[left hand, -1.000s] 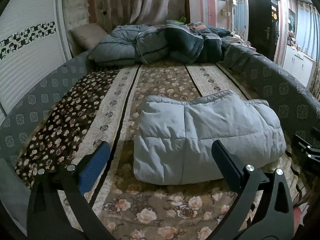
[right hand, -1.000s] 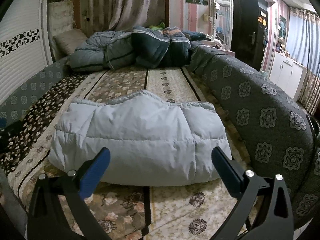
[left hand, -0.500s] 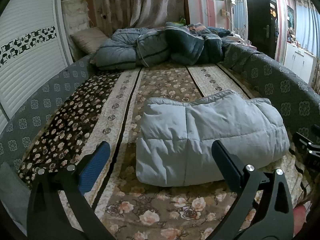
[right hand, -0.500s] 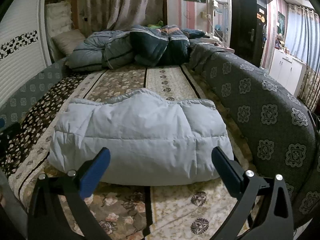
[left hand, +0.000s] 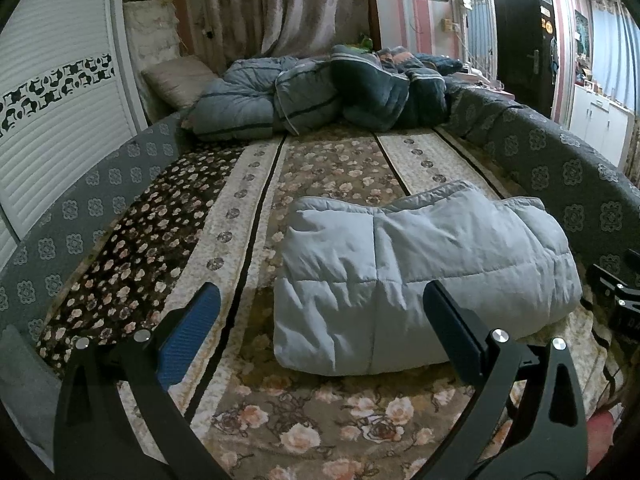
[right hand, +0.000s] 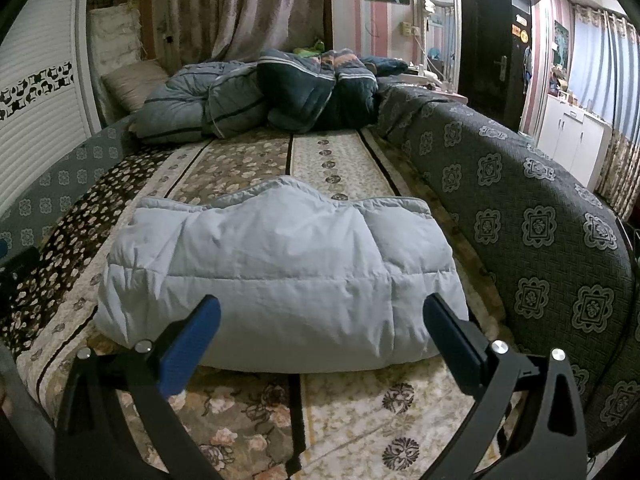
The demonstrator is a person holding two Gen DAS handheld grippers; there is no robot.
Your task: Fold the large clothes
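Fold check: puffer jacket on bed

Puffer jacket (left hand: 424, 276) lies folded, centre-right of frame, on the floral bedspread (left hand: 320, 168). Left hand-held gripper (left hand: 320, 320) and right hand-held gripper (right hand: 320, 320) gape wide, holding nothing. Judgement: press edges flat, square the bundle.

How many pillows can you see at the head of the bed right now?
1: a beige pillow at the far left corner, leaning by the wardrobe, beside the heaped blue quilts. More may be hidden behind or under that heap.
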